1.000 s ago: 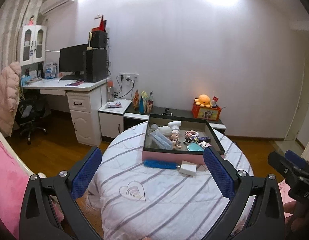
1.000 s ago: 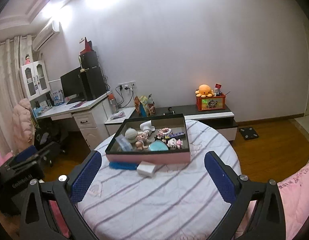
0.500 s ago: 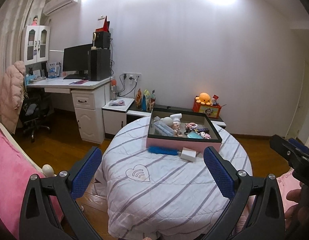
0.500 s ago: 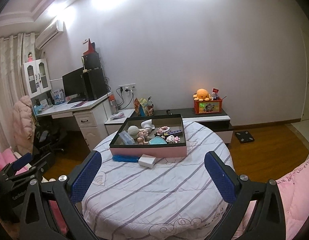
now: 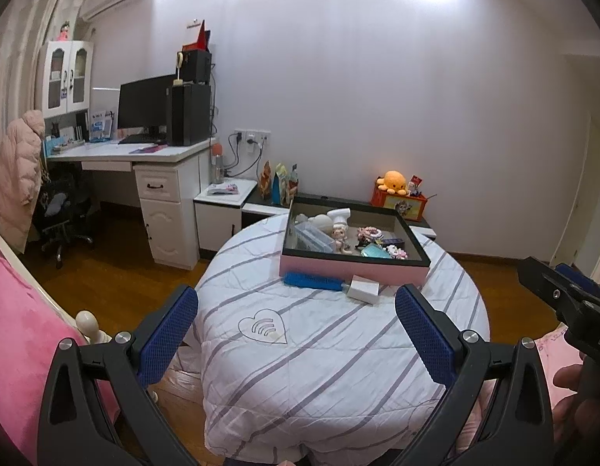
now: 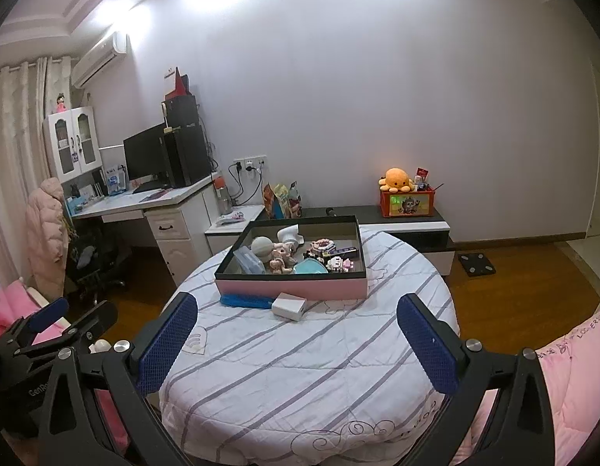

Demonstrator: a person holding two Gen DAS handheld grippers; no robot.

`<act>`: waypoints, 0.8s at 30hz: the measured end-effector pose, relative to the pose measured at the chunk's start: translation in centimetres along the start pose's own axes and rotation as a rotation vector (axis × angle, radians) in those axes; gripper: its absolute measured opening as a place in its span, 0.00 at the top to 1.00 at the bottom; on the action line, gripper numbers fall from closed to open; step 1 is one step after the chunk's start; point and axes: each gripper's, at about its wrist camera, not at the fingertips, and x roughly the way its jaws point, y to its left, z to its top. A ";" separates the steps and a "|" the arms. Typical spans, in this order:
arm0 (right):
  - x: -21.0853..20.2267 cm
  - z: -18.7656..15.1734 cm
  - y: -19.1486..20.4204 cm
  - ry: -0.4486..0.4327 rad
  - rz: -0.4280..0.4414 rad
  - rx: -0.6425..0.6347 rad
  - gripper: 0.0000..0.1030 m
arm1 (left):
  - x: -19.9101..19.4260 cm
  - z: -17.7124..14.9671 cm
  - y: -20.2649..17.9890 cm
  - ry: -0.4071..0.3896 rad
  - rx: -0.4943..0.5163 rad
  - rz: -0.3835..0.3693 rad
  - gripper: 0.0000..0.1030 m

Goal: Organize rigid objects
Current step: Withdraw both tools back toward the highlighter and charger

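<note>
A pink box [image 5: 350, 270] [image 6: 292, 289] with a black rim stands at the far side of a round table [image 5: 331, 349] [image 6: 300, 369] covered in a striped white cloth. It holds several small toys and figurines. A blue flat object [image 5: 313, 280] [image 6: 243, 301] and a white charger block [image 5: 363, 289] [image 6: 289, 306] lie on the cloth in front of the box. My left gripper [image 5: 296, 334] is open and empty, held back from the table's near edge. My right gripper [image 6: 298, 339] is open and empty, also well short of the objects.
A white desk [image 5: 144, 155] with a monitor and computer tower stands at the left. A low cabinet [image 6: 408, 225] with an orange plush octopus stands behind the table. Pink bedding [image 5: 20, 334] lies at the left and right. The floor is wood.
Both grippers have drawn back and up from the table, so the table and box look smaller and farther. Nothing on the table has moved.
</note>
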 end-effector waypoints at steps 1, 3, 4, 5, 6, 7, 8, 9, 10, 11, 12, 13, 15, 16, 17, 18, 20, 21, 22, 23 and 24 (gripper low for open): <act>0.4 -0.1 -0.1 0.010 0.000 0.001 0.00 | 0.3 -0.1 0.0 0.006 -0.001 0.002 0.00; 1.2 -0.3 -0.3 0.028 0.000 0.002 0.00 | 1.2 -0.4 0.0 0.024 -0.002 0.005 0.00; 1.7 -0.4 -0.5 0.040 -0.003 0.003 0.00 | 1.8 -0.5 0.0 0.035 -0.004 0.006 0.00; 2.4 -0.6 -0.8 0.056 -0.003 0.004 0.00 | 2.3 -0.7 0.1 0.047 -0.007 0.009 0.00; 3.0 -0.7 -1.0 0.068 -0.003 0.008 0.00 | 2.9 -0.9 0.1 0.059 -0.009 0.010 0.00; 3.6 -0.8 -1.2 0.081 -0.003 0.010 0.00 | 3.4 -0.9 0.1 0.068 -0.010 0.011 0.00; 4.2 -1.0 -1.4 0.094 -0.003 0.012 0.00 | 3.9 -1.0 0.1 0.077 -0.009 0.014 0.00; 4.9 -1.1 -1.6 0.108 -0.004 0.013 0.00 | 4.5 -1.2 0.1 0.085 -0.007 0.017 0.00; 5.6 -1.3 -1.8 0.123 -0.005 0.013 0.00 | 5.3 -1.3 0.1 0.097 -0.006 0.022 0.00; 6.2 -1.5 -1.9 0.134 -0.006 0.014 0.00 | 5.8 -1.4 0.1 0.105 -0.005 0.023 0.00; 6.8 -1.7 -2.0 0.146 -0.007 0.015 0.00 | 6.5 -1.5 0.0 0.115 -0.003 0.024 0.00; 7.8 -1.9 -2.3 0.165 -0.008 0.017 0.00 | 7.2 -1.5 -0.1 0.126 0.001 0.026 0.00; 9.0 -2.2 -2.5 0.188 -0.010 0.017 0.00 | 8.9 -1.7 -0.2 0.147 0.012 0.024 0.00; 9.7 -2.4 -2.7 0.201 -0.011 0.018 0.00 | 9.7 -1.8 -0.3 0.159 0.018 0.023 0.00; 10.6 -2.6 -2.9 0.218 -0.013 0.019 0.00 | 10.5 -1.8 -0.4 0.172 0.023 0.022 0.00; 11.3 -2.7 -3.1 0.230 -0.016 0.019 0.00 | 11.5 -1.9 -0.4 0.188 0.028 0.017 0.00; 12.5 -3.0 -3.4 0.252 -0.021 0.020 0.00 | 13.0 -2.0 -0.4 0.211 0.034 0.013 0.00; 13.1 -3.2 -3.5 0.263 -0.022 0.021 0.00 | 13.8 -2.0 -0.4 0.222 0.038 0.011 0.00; 13.8 -3.4 -3.7 0.275 -0.023 0.022 0.00 | 14.9 -2.1 -0.3 0.231 0.043 0.009 0.00; 14.6 -3.5 -3.9 0.289 -0.025 0.024 0.00 | 15.4 -2.1 -0.2 0.237 0.045 0.008 0.00; 15.2 -3.7 -3.9 0.298 -0.026 0.024 0.00 | 16.2 -2.1 0.0 0.244 0.049 0.004 0.00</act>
